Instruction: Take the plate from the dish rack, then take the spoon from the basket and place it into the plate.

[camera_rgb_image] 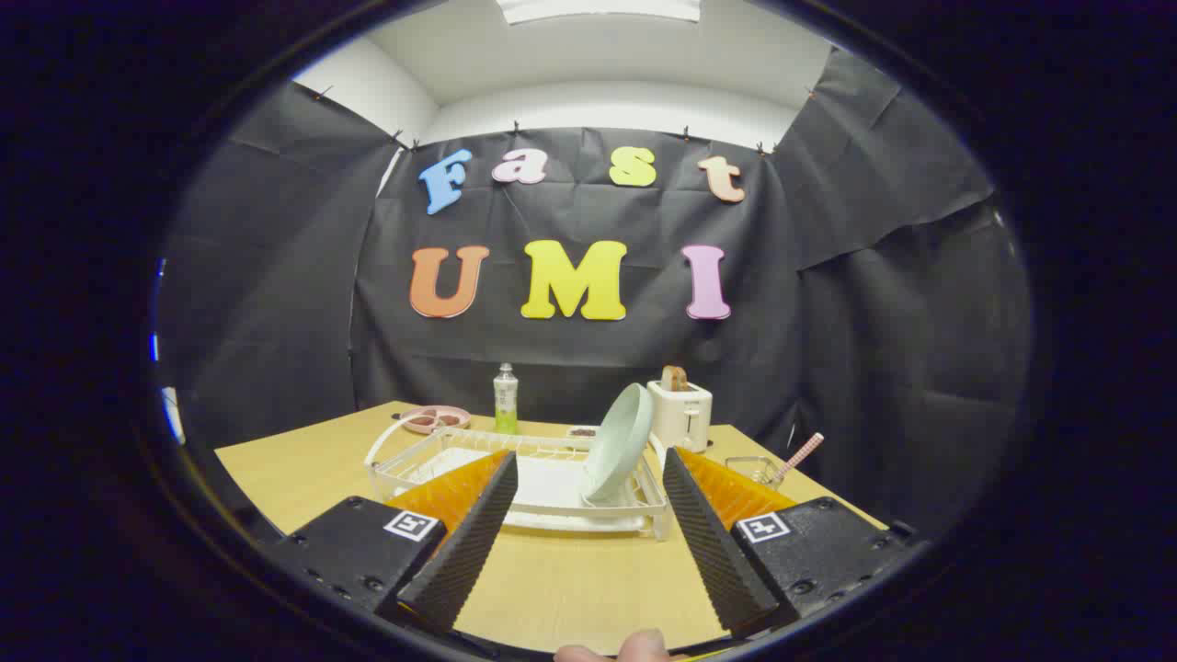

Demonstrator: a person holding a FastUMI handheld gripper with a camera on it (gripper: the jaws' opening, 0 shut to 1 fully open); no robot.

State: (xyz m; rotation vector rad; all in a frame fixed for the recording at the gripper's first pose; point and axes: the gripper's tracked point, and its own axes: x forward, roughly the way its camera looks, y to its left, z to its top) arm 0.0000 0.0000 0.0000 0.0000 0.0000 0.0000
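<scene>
A pale green plate (618, 441) stands on edge, leaning, at the right end of the white wire dish rack (460, 452) on the wooden table. The rack lies just beyond my fingertips. My gripper (588, 464) is open, its two fingers spread wide with nothing between them, and the plate sits in line with the gap, closer to the right finger. To the right, beyond the right finger, a small wire basket (749, 470) holds a spoon with a pink checked handle (798, 456) sticking up at a slant.
A white toaster (681, 414) with a slice of bread stands behind the plate. A green-bottomed bottle (505, 399) and a pink dish (435, 419) sit behind the rack. Bare wooden tabletop (570, 579) lies between my fingers. A fingertip of the person's hand (614, 649) shows below.
</scene>
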